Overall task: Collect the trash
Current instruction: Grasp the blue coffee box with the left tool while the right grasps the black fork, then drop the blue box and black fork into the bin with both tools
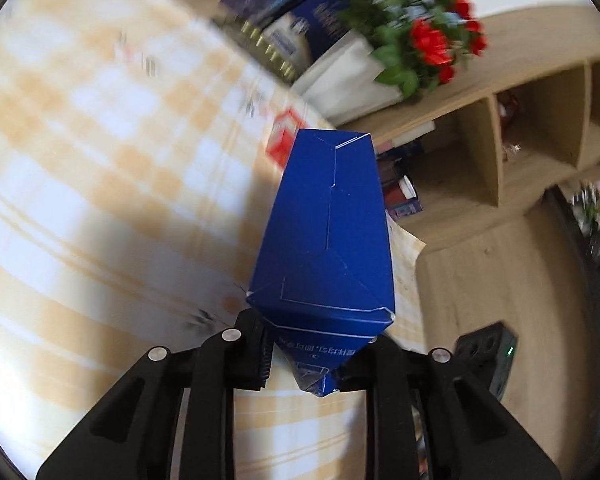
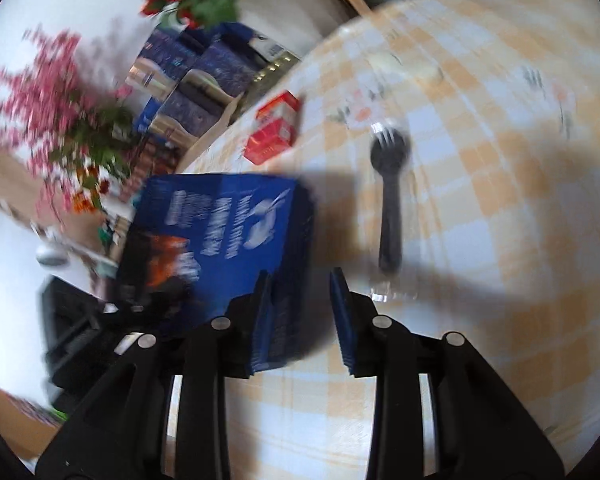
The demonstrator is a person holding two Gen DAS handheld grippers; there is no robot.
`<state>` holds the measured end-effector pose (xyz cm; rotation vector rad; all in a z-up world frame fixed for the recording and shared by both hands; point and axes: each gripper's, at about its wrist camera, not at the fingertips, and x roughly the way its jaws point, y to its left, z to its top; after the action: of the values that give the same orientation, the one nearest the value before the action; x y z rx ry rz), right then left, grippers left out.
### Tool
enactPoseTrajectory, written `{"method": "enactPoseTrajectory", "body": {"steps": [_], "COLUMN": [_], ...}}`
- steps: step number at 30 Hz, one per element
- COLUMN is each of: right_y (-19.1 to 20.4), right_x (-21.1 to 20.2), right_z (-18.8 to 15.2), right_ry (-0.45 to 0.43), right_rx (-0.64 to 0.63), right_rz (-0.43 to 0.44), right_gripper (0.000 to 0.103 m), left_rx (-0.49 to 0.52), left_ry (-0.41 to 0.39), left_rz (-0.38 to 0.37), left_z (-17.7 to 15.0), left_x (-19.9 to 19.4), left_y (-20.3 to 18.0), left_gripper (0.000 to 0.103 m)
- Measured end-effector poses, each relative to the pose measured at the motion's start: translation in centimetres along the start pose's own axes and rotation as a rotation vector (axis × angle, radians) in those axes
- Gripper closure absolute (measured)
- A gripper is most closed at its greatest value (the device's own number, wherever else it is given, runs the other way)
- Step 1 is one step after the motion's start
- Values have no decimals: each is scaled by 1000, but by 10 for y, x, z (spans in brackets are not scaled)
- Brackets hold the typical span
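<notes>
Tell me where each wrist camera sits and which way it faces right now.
Left wrist: on the left gripper, looking along its fingers, shut on a blue carton, toward a checked tablecloth and wooden shelves.
Right wrist: on the right gripper, fingers open and empty, looking down at the tablecloth and a black spork.
Shared: the blue carton, a red box, red flowers.

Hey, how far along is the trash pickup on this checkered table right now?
Nothing looks binned yet; no trash container shows. In hand: the left gripper is clamped on the blue carton. The right gripper is open and holds nothing. Left on the tablecloth: the black plastic fork in its clear wrapper and the red box.
</notes>
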<state>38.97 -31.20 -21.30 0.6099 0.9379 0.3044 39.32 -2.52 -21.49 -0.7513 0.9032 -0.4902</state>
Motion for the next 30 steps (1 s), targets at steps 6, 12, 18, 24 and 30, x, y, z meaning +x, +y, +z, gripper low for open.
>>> {"method": "enactPoseTrajectory", "body": {"steps": [6, 12, 18, 24, 30], "right_y": [-5, -11, 4, 19, 33], "right_x": [10, 28, 51, 56, 27], "right_z": [21, 37, 43, 34, 3], "right_ry": [-37, -24, -5, 33, 11], "right_rx": [-149, -196, -298, -400, -378], "right_rz": [-281, -404, -500, -484, -360], "right_gripper": [69, 50, 50, 86, 89], "left_rx": [161, 180, 205, 268, 337], "left_ry": [-37, -89, -74, -76, -59], "left_rz": [148, 219, 239, 258, 246], "left_z": [4, -1, -11, -24, -41], "left_x": [-47, -91, -113, -130, -145], "left_y": [-6, 3, 5, -2, -16], "left_gripper": [82, 82, 82, 82, 82]}}
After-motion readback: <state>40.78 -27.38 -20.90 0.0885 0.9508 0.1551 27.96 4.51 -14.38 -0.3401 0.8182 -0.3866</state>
